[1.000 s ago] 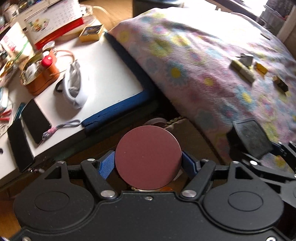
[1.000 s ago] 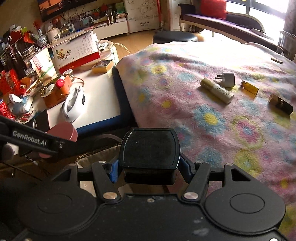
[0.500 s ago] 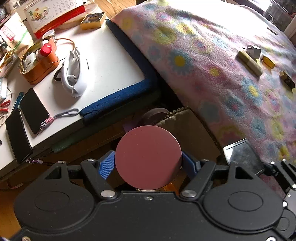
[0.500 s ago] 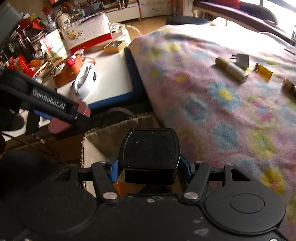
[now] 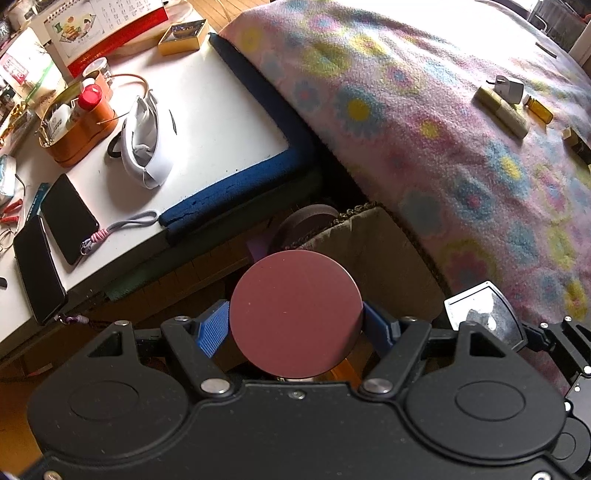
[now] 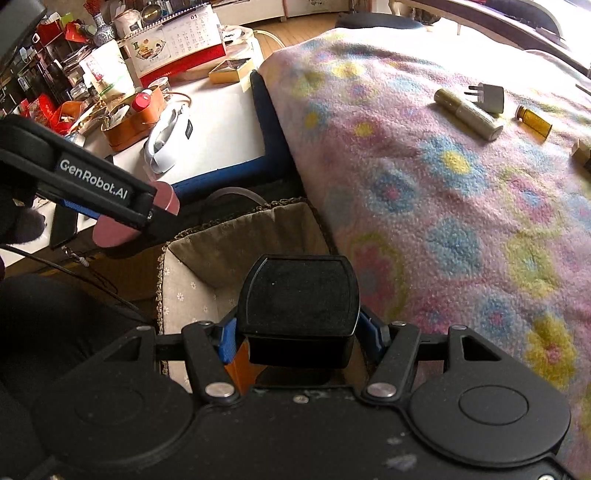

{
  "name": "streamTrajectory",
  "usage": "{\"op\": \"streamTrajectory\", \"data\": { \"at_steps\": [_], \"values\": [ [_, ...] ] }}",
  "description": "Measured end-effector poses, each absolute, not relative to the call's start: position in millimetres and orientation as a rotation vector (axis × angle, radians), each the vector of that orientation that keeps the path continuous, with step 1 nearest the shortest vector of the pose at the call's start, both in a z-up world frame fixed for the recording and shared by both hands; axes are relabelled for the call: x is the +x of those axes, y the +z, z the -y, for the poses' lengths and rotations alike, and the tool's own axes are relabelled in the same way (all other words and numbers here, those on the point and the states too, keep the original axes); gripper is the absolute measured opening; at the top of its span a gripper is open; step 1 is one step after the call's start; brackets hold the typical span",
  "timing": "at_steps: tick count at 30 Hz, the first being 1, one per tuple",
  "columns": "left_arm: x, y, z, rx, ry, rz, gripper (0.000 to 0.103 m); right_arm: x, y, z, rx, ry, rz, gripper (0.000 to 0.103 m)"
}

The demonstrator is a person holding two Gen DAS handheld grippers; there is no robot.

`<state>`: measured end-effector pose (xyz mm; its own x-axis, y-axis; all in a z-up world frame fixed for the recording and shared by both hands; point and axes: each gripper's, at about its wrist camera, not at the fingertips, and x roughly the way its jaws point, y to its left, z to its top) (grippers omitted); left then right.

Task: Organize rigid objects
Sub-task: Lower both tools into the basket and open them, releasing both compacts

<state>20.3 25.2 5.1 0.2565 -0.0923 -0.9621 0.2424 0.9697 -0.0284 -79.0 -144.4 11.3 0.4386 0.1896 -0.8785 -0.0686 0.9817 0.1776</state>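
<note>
My left gripper (image 5: 295,326) is shut on a round maroon case (image 5: 295,314), its blue pads (image 5: 212,328) pressing both sides. It hangs over a khaki fabric basket (image 5: 369,240) between the table and the bed. My right gripper (image 6: 297,332) is shut on a black rounded-square case (image 6: 297,299), held above the same basket (image 6: 236,236). In the right wrist view the left gripper (image 6: 147,216) with the maroon case (image 6: 125,225) comes in from the left. On the flowered blanket lie a gold tube (image 6: 467,112), a grey plug adapter (image 6: 487,96) and an amber vial (image 6: 533,121).
A white table (image 5: 221,110) with a blue padded edge stands left of the bed. It carries two dark phones (image 5: 68,218), an orange tub (image 5: 75,125), a white device (image 5: 144,144), a gold box (image 5: 183,35) and a desk calendar. A small dark item (image 5: 576,142) lies at the blanket's right edge.
Both views have tipped downward and the basket now fills more of the picture. The right gripper with the black case has sunk toward the basket, close beside the left gripper. Both grips are unchanged.
</note>
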Motion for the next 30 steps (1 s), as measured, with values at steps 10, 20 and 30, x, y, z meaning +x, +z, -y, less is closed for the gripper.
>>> {"op": "streamTrajectory", "data": {
  "at_steps": [10,20,30],
  "values": [
    [19.9,3.3,-23.1,0.141,-0.232,-1.304,0.072,-75.4,7.6,141.8,0.125,0.167,-1.120,0.063],
    [22.5,-4.3,-25.1,0.133,-0.212,-1.353,0.072,-73.3,5.1,145.0,0.143,0.154,-1.134,0.064],
    [19.3,-2.8,-18.5,0.176,-0.221,-1.338,0.080,-73.4,3.0,144.5,0.142,0.144,-1.141,0.065]
  ]
}}
